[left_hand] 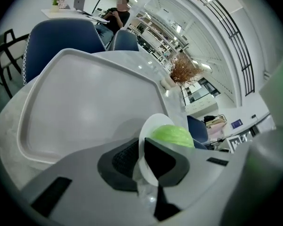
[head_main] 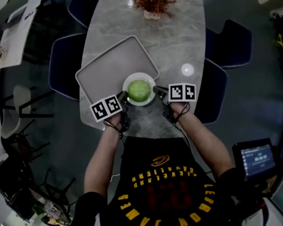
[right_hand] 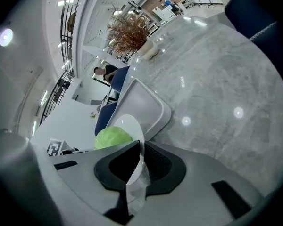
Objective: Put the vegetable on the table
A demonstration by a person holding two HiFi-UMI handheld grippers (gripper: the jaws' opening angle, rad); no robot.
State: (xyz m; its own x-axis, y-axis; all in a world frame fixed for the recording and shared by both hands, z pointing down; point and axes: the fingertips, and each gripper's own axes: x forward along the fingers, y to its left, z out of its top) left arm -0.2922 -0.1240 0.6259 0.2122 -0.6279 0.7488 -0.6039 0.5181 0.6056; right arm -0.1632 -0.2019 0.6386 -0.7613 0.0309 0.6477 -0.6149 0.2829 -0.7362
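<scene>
The left hand-held gripper point(left_hand: 142, 160) is pinching the left rim of a white plate point(head_main: 139, 76), its jaws narrowed onto the thin edge. The right hand-held gripper point(right_hand: 138, 166) is gripping the opposite rim in the same way. The round green vegetable point(head_main: 139, 90) is sitting loose in the middle of the plate. The plate is lying over the near corner of the grey tray point(head_main: 108, 65), partly above the marble surface point(head_main: 174, 41). Whether it is resting or lifted cannot be told.

The main risk seems to be tilt. If one side is rising or dropping faster than the other, the vegetable could roll off, probably towards the near edge of the surface. The rim is smooth and thin, so it might slip out of a jaw. The plate's underside could also catch the raised lip of the tray while crossing it.
</scene>
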